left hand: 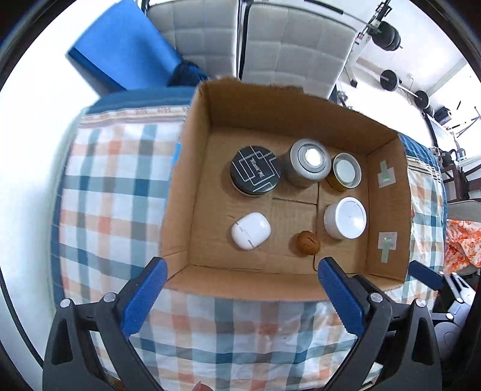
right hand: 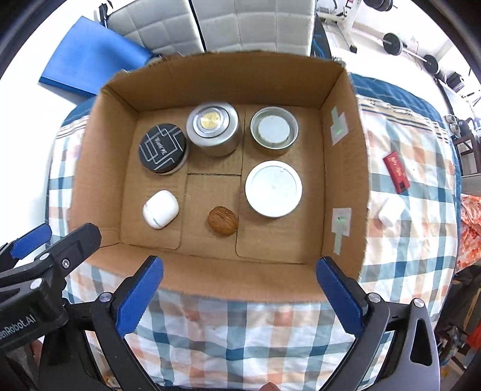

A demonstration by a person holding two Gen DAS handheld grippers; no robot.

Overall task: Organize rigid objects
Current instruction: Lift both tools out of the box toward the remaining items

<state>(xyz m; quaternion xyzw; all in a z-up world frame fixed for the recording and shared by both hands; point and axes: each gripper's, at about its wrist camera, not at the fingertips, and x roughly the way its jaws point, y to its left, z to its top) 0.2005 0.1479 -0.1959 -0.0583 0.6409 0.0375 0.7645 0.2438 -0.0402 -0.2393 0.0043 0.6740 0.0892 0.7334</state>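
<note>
Surface: a cloth-covered surface [right hand: 246, 337] in blue, orange and white checks, edged in dark blue at the far side.
Box: an open cardboard box [right hand: 99, 168] sits on the cloth, flaps cut away, with taped tags on its right inner wall.
Back row: a black round tin [right hand: 161, 148] with white line art, a silver canister [right hand: 213, 127] with a gold-coloured centre, and a small open tin [right hand: 274, 129] — set side by side along the far wall.
Front row: a white earbud case [right hand: 160, 209], a walnut [right hand: 223, 220] and a white-lidded jar [right hand: 273, 188], each apart from its neighbours on the box floor.
Outside the box: a red flat packet [right hand: 396, 171] and a second white case [right hand: 390, 212] lie on the cloth to the right.
Left tool [left hand: 240, 273]: blue pads spread wide above the near wall of the box, nothing between them.
Right tool [right hand: 239, 272]: likewise released, jaws spread wide and bare over the box's near edge; the left tool's black frame shows at its lower left.
Room: pale quilted chair backs [right hand: 249, 24] stand beyond the surface, a blue mat [right hand: 90, 60] leans at left, and barbells [right hand: 393, 43] with a weight rack fill the right — with orange patterned fabric [right hand: 470, 234] at the far right edge.
</note>
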